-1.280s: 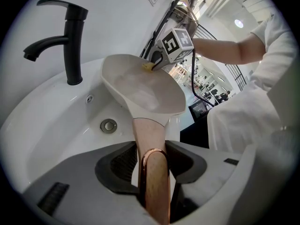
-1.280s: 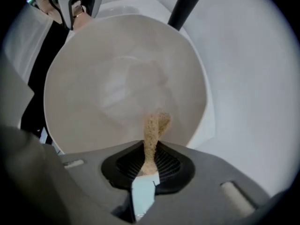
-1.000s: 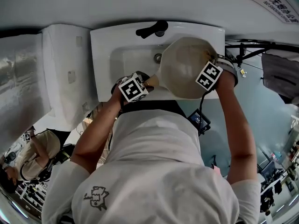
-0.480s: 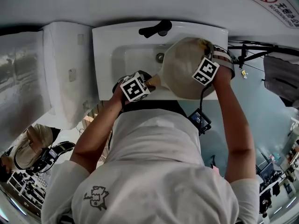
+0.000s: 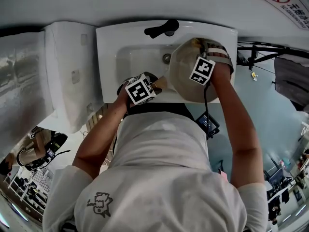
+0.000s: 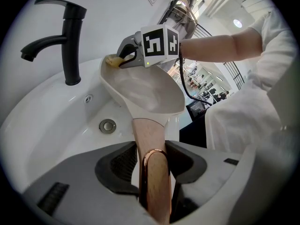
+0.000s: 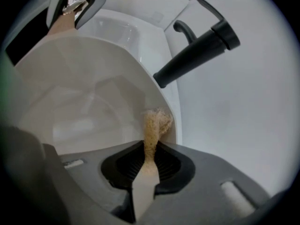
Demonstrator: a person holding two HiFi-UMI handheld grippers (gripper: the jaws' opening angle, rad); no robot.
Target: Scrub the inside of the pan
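A cream pan (image 5: 182, 74) is held tilted over the white sink (image 5: 126, 57). My left gripper (image 5: 157, 85) is shut on its wooden, copper-tipped handle (image 6: 150, 146); in the left gripper view the two jaws clamp the handle from both sides (image 6: 151, 163). My right gripper (image 5: 199, 46) is shut on a tan scrubbing pad (image 7: 153, 124). The pad presses against the inside wall of the pan (image 7: 79, 97) just under its far rim, close to the tap. The left gripper view shows the pad (image 6: 111, 60) at the pan's (image 6: 140, 90) far edge, in the right gripper (image 6: 121, 60).
A black tap (image 5: 161, 29) stands at the back of the sink, right beside the pan's far rim (image 7: 197, 50). The drain (image 6: 108, 125) lies below the pan. A white cabinet (image 5: 67, 71) adjoins the sink's left side. A white wall rises behind.
My right gripper with the pad has slid along the pan's inside from the right side toward the far rim near the tap. The left gripper and the handle have stayed put.
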